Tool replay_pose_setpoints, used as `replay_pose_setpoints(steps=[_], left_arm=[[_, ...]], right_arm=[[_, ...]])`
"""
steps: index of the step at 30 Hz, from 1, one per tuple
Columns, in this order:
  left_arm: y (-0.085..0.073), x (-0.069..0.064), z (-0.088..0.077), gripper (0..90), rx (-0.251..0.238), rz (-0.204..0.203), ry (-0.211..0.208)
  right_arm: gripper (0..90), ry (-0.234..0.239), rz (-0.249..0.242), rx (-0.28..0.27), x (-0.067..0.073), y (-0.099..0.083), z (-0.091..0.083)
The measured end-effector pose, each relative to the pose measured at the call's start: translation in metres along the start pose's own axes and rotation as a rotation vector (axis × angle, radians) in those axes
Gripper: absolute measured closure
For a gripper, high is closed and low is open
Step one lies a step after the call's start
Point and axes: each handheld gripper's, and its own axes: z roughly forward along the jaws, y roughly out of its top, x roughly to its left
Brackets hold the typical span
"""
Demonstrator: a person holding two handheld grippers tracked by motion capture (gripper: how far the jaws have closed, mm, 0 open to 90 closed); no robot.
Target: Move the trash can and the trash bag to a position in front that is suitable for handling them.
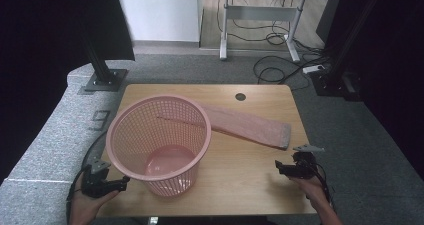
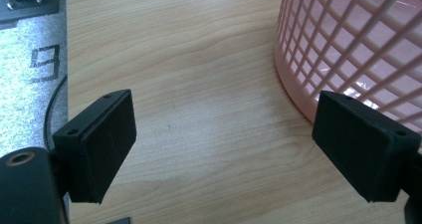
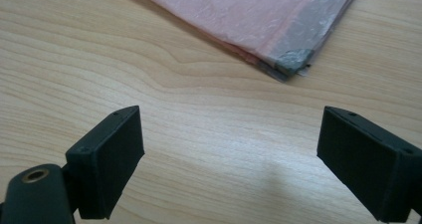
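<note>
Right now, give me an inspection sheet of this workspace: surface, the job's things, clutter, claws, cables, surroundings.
Surface: wooden table, bare wood around the items, a round dark cap near its far edge.
Job's things: pink mesh basket upright, nothing in it; folded pink towel lying flat behind and to the right of it.
Clutter: nothing seen.
Claws: left claw open beside the basket's base; right claw open, short of the towel's grey-edged corner; both hold nothing.
Cables: one trails from each claw; more lie on the floor beyond the table.
Surroundings: grey carpet, a desk frame at the back, black stands either side.
</note>
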Motion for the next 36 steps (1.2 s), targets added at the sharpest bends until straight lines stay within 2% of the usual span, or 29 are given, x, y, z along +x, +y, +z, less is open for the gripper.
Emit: replay_pose_setpoints(steps=[4, 7, 10, 11, 12, 13, 18, 20, 24, 27, 28, 29, 30, 31, 32, 33, 34, 35, 36], left_arm=[[-0.005, -0.002, -0.007, 9.9, -0.008, 0.007, -0.026], [-0.007, -0.004, -0.011, 9.4, -0.006, 0.030, -0.037], [-0.012, -0.009, -0.022, 9.4, -0.029, 0.044, -0.073], [-0.014, -0.012, -0.026, 9.4, -0.041, 0.055, -0.100], [-0.014, -0.012, -0.026, 9.3, -0.041, 0.055, -0.100], [-0.013, -0.014, -0.026, 9.3, -0.045, 0.079, -0.111], [-0.004, -0.018, -0.023, 9.4, -0.059, 0.111, -0.153], [0.004, -0.021, -0.018, 9.5, -0.075, 0.127, -0.189], [0.011, -0.025, -0.014, 10.2, -0.084, 0.155, -0.217], [0.021, -0.035, -0.007, 11.0, -0.097, 0.196, -0.272], [0.021, -0.035, -0.007, 11.0, -0.097, 0.196, -0.272], [0.027, -0.044, -0.003, 11.0, -0.093, 0.229, -0.303], [0.030, -0.049, -0.001, 11.0, -0.092, 0.250, -0.315], [0.030, -0.049, -0.001, 11.0, -0.092, 0.250, -0.315], [0.036, -0.060, 0.004, 10.9, -0.090, 0.294, -0.346], [0.039, -0.065, 0.006, 10.9, -0.089, 0.321, -0.355], [0.039, -0.065, 0.006, 10.9, -0.089, 0.321, -0.355], [0.045, -0.076, 0.011, 10.7, -0.083, 0.356, -0.385], [0.048, -0.080, 0.013, 10.6, -0.086, 0.363, -0.392]], right_arm=[[11.0, 0.008, 0.004, 0.012, -0.006, -0.001, 0.001], [11.3, 0.021, 0.006, 0.014, -0.008, -0.001, 0.002], [11.8, 0.027, 0.000, 0.011, -0.006, 0.000, 0.002], [12.1, 0.035, -0.011, 0.006, -0.004, 0.000, 0.001], [12.1, 0.035, -0.011, 0.006, -0.004, 0.000, 0.001], [12.2, 0.038, -0.018, 0.005, -0.002, 0.000, 0.000], [12.4, 0.044, -0.025, -0.001, 0.000, 0.002, 0.000], [12.5, 0.052, -0.027, -0.008, 0.000, 0.002, 0.000], [12.5, 0.053, -0.030, 0.002, -0.001, 0.000, 0.001], [12.6, 0.053, -0.028, 0.005, -0.004, -0.002, 0.000], [12.6, 0.052, -0.027, 0.004, -0.004, -0.002, -0.001], [12.7, 0.052, -0.026, 0.001, -0.005, -0.002, -0.001], [12.7, 0.054, -0.026, -0.002, -0.005, -0.003, -0.002], [12.7, 0.054, -0.026, -0.002, -0.005, -0.003, -0.002], [12.7, 0.056, -0.029, -0.004, -0.005, -0.004, -0.003], [12.7, 0.058, -0.030, -0.005, -0.005, -0.004, -0.003], [12.7, 0.058, -0.030, -0.005, -0.005, -0.004, -0.003], [12.8, 0.063, -0.031, -0.008, -0.006, -0.003, -0.004], [12.8, 0.064, -0.031, -0.008, -0.006, -0.003, -0.004]])
